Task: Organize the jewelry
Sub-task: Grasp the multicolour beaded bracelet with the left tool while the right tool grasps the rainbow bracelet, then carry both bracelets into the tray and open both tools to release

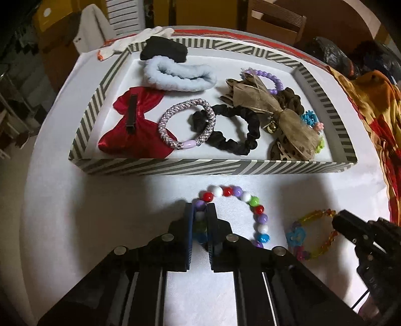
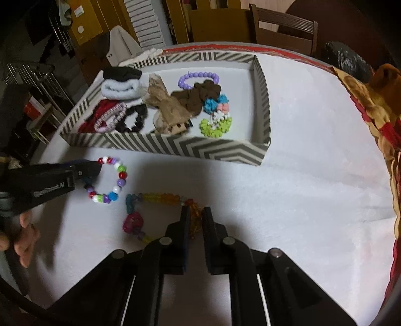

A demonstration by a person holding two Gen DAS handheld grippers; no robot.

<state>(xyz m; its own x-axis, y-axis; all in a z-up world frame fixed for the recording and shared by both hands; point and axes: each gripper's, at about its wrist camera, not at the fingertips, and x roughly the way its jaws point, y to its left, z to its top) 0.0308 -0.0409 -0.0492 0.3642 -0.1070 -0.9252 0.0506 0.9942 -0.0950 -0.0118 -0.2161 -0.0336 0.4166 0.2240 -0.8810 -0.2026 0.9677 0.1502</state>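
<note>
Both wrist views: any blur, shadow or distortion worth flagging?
Left wrist view: strong fisheye bending of the striped box, the gripper's shadow on the white cloth, beads sharp. Right wrist view: same warp, the person's hand slightly smeared, dim corners.

A grey-and-white striped box (image 1: 155,170) holds a red bow (image 1: 132,125), pale blue scrunchie (image 1: 179,75), black scrunchie (image 1: 233,130) and purple beads (image 1: 265,75) (leopard print nearby); on white cloth (image 1: 87,213), a multicoloured bracelet (image 1: 240,198) and an amber one (image 1: 318,215).

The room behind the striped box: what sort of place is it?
Probably a lived-in home room: a wooden chair beyond the white-covered table, a white louvred door, and a patterned orange-red cloth at the table's edge.
</note>
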